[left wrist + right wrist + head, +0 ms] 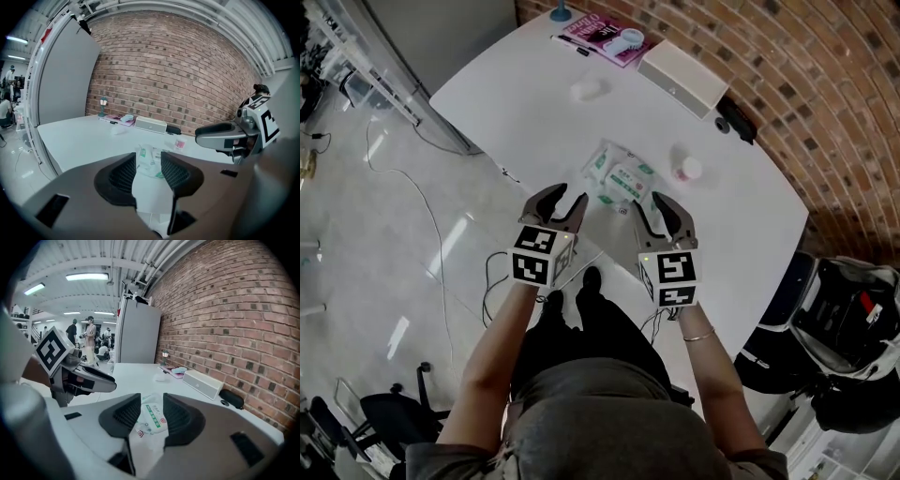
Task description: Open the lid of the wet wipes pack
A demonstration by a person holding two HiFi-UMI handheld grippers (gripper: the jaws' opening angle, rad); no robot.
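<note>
The person wears a grey top (609, 427), black trousers (586, 333) and black shoes (592, 279), with a thin bracelet (698, 335) on the right wrist. The left hand-held gripper (566, 201) and right hand-held gripper (654, 210) have dark curved jaws with ribbed pads (124, 173). Each carries a white cube (539, 255) with black square markers.

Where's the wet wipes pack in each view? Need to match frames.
Head view: wet wipes pack at centre, lying on the white table.
Left gripper view: pack low centre, seen through the gap between the open jaws.
Right gripper view: pack low centre, again through the gap between the open jaws.
Shared landmark: the white box by the brick wall, beyond the pack; also at and.
</note>
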